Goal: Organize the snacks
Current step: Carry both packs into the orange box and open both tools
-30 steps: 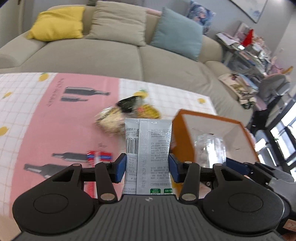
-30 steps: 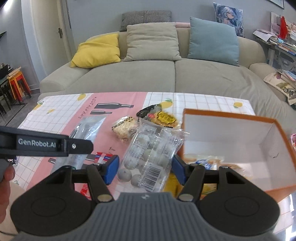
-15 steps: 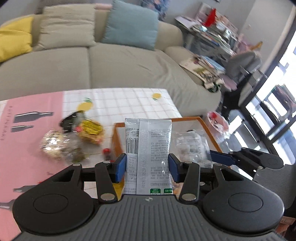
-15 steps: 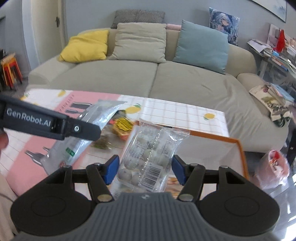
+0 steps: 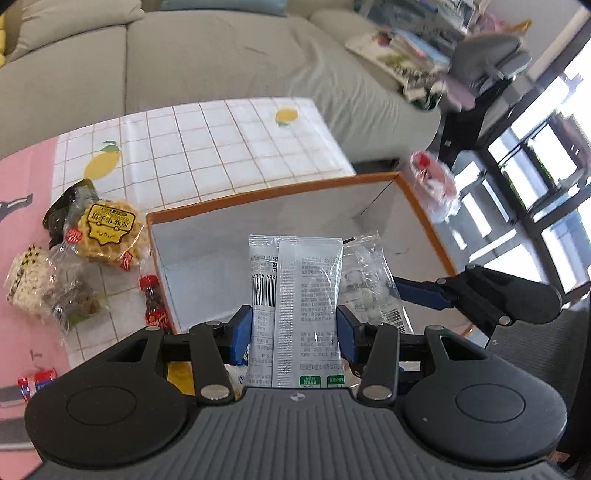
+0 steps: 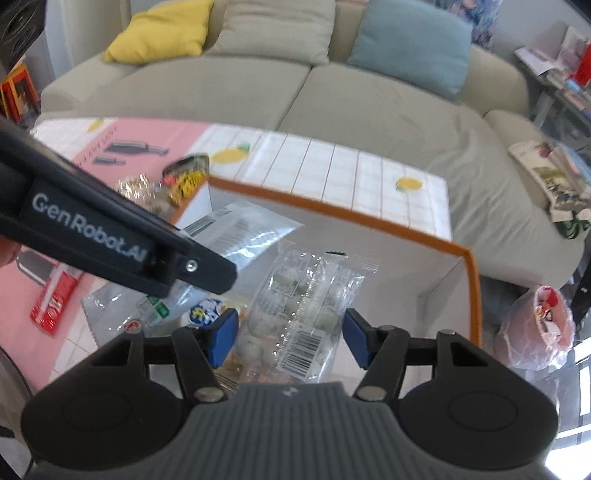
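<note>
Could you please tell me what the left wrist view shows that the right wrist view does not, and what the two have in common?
Only the left wrist view shows the left claw shut on the silver packet, the small red-capped bottle beside the box, and the windows. Only the right wrist view shows the right claw around the clear bag of white balls, the red wrapper on the pink cloth, and the sofa's yellow cushion. Both show the orange-rimmed box and the yellow snack pack.
</note>
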`<action>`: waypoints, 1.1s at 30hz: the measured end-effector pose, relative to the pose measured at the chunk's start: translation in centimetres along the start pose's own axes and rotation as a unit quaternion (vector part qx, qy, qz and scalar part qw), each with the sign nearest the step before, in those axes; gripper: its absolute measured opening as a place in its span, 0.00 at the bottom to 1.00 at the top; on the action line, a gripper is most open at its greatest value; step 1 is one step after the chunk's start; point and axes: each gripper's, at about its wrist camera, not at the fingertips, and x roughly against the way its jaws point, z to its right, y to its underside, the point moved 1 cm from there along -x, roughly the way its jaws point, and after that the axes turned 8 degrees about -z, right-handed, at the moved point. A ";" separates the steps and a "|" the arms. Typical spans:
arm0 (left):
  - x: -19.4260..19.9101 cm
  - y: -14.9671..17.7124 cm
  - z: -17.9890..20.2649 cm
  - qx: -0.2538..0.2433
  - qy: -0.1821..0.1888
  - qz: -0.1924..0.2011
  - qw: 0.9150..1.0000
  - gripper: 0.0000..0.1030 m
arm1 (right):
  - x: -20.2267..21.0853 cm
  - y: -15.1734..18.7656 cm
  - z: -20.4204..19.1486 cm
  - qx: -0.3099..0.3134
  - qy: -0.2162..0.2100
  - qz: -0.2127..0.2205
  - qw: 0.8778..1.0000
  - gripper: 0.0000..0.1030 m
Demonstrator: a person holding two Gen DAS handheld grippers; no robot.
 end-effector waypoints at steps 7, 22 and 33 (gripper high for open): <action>-2.9 -1.6 0.0 -0.005 -0.012 -0.031 0.999 0.53 | -3.9 -0.9 1.2 0.010 -0.009 -0.044 0.999 0.59; -7.4 -2.6 -0.8 -0.012 -0.049 -0.095 0.994 0.53 | -9.2 -1.6 1.9 0.006 -0.044 -0.110 0.993 0.60; -6.4 -2.5 -0.7 -0.014 -0.045 -0.089 0.995 0.63 | -9.2 -1.8 2.4 -0.017 -0.042 -0.126 0.991 0.70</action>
